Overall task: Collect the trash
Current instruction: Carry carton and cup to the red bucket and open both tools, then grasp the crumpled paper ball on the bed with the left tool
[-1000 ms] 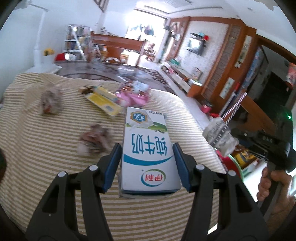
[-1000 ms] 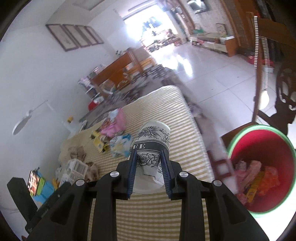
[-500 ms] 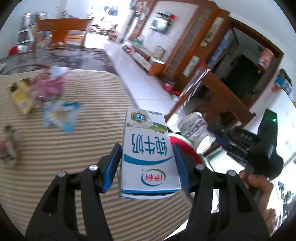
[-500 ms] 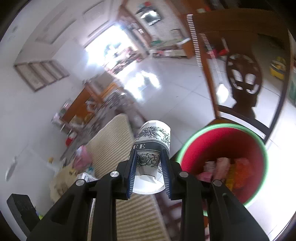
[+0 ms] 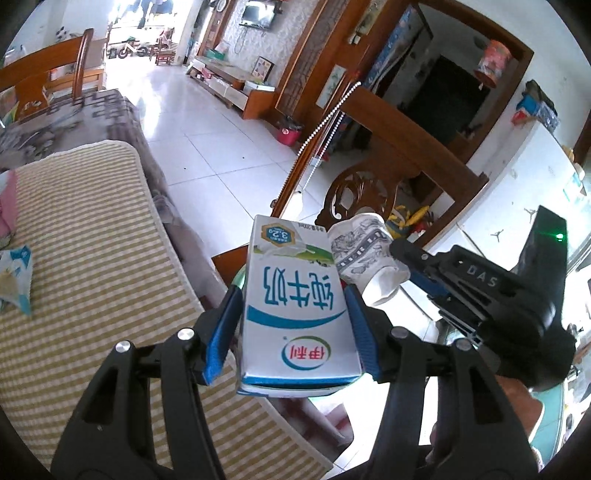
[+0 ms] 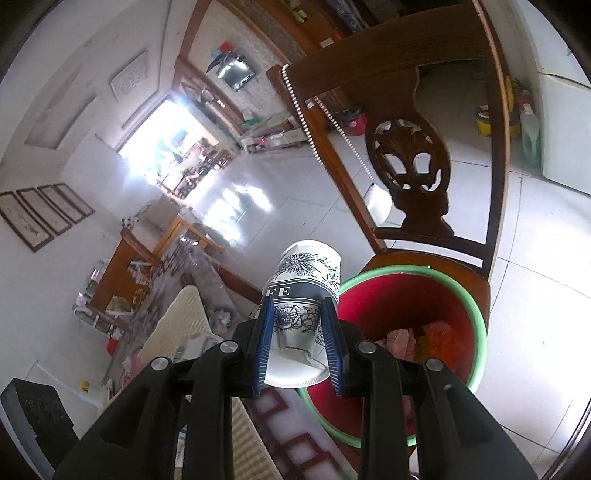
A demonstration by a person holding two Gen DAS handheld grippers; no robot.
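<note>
Carton (image 5: 295, 306), white w/ blue print, pinched in left fingers (image 5: 221, 332); right fingers (image 6: 264, 343) squeeze floral cup (image 6: 303, 295).

place: home living room | signs: wall TV (image 5: 257, 13); carved wooden chair (image 6: 413, 173); framed pictures (image 6: 44, 218)

Right hand-held gripper (image 6: 298, 343) clamps paper cup (image 6: 304, 291) beside red bin (image 6: 424, 280).

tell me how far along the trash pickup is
Done: some wrappers already lie in the red bin. In hand: the left hand-held gripper clamps a milk carton, and the right hand-held gripper clamps a paper cup near the bin's rim, neither dropped yet. Left: a blue-and-white wrapper and something pink on the striped cloth.
</note>
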